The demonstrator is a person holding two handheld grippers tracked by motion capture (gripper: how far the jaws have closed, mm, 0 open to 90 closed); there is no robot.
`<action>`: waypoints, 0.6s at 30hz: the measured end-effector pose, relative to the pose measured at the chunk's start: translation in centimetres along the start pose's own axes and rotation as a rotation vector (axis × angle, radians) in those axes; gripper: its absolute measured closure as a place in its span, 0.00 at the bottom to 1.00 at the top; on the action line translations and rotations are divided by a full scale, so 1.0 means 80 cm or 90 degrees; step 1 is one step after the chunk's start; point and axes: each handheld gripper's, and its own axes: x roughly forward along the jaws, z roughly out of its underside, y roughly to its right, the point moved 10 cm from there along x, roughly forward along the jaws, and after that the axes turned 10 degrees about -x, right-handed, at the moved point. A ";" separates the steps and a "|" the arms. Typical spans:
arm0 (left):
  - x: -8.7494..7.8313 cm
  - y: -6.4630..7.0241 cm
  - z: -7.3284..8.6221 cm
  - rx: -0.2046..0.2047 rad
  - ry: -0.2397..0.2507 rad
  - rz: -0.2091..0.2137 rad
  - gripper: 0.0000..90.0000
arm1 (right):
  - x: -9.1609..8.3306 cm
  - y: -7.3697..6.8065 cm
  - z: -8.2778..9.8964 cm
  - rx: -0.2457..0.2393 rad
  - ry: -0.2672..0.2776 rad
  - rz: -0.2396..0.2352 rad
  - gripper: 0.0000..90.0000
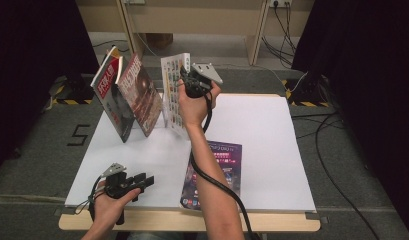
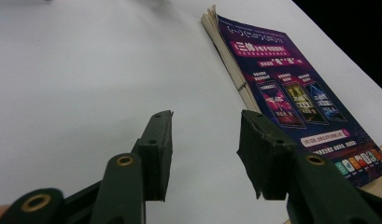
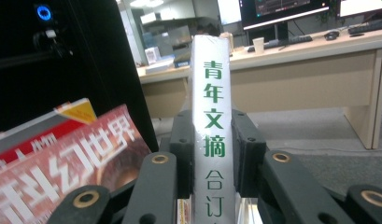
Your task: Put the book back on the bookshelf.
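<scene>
High view. A white table (image 1: 142,165) carries three books at its far side. The right gripper (image 1: 188,81), held up in the person's right hand (image 1: 194,102), clasps the white book (image 1: 173,92) by its upper edge; the book stands upright on the far part of the table, just right of the two leaning magazines. The red magazine (image 1: 142,95) tilts left against the dark magazine (image 1: 111,95). A purple magazine (image 1: 214,175) lies flat near the front edge, partly under the right forearm. The left gripper (image 1: 146,181) rests in the left hand (image 1: 109,205) at the front left corner, jaws apart with nothing between them.

Left gripper view. The two jaws stand released over bare table (image 2: 76,70); the purple magazine (image 2: 291,88) lies flat beyond the right jaw, apart from it.

Right gripper view. Both jaws press the sides of the white book (image 3: 212,107), its spine with green characters facing the camera. The red magazine (image 3: 62,172) shows at lower left.
</scene>
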 end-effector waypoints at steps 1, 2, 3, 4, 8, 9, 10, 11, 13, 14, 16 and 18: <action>0.000 0.000 0.000 0.001 -0.001 0.001 0.60 | 0.001 0.000 0.004 -0.001 -0.004 0.002 0.82; 0.000 0.000 0.000 0.000 -0.001 0.001 0.60 | 0.001 -0.001 0.008 -0.003 -0.005 0.000 0.82; 0.000 0.000 0.000 0.001 -0.001 0.000 0.60 | 0.002 -0.002 0.013 -0.005 -0.009 0.000 0.82; 0.000 0.000 0.000 0.001 -0.001 0.001 0.60 | 0.002 -0.002 0.017 -0.009 -0.012 0.001 0.82; 0.001 0.000 0.001 -0.001 -0.002 0.000 0.60 | -0.004 -0.006 0.019 -0.030 -0.003 0.001 0.82; 0.001 0.000 0.001 -0.001 -0.002 0.000 0.60 | -0.006 -0.007 0.019 -0.033 -0.001 0.000 0.82; 0.001 0.000 0.001 -0.001 -0.001 0.001 0.60 | -0.010 -0.006 0.021 -0.033 0.000 0.002 0.82; 0.000 0.000 0.001 0.001 -0.001 0.000 0.60 | -0.012 -0.006 0.021 -0.035 0.002 0.002 0.82; 0.000 0.000 0.001 0.000 -0.002 -0.001 0.60 | -0.020 -0.006 0.024 -0.032 0.005 -0.001 0.82; 0.000 0.000 0.001 -0.001 -0.002 -0.001 0.60 | -0.024 -0.006 0.026 -0.035 0.005 -0.001 0.82; 0.001 0.000 0.001 -0.002 -0.002 -0.002 0.60 | -0.033 -0.010 0.030 -0.040 0.001 -0.004 0.82; 0.001 0.000 0.002 -0.003 -0.003 -0.001 0.60 | -0.045 -0.014 0.034 -0.035 -0.003 -0.010 0.82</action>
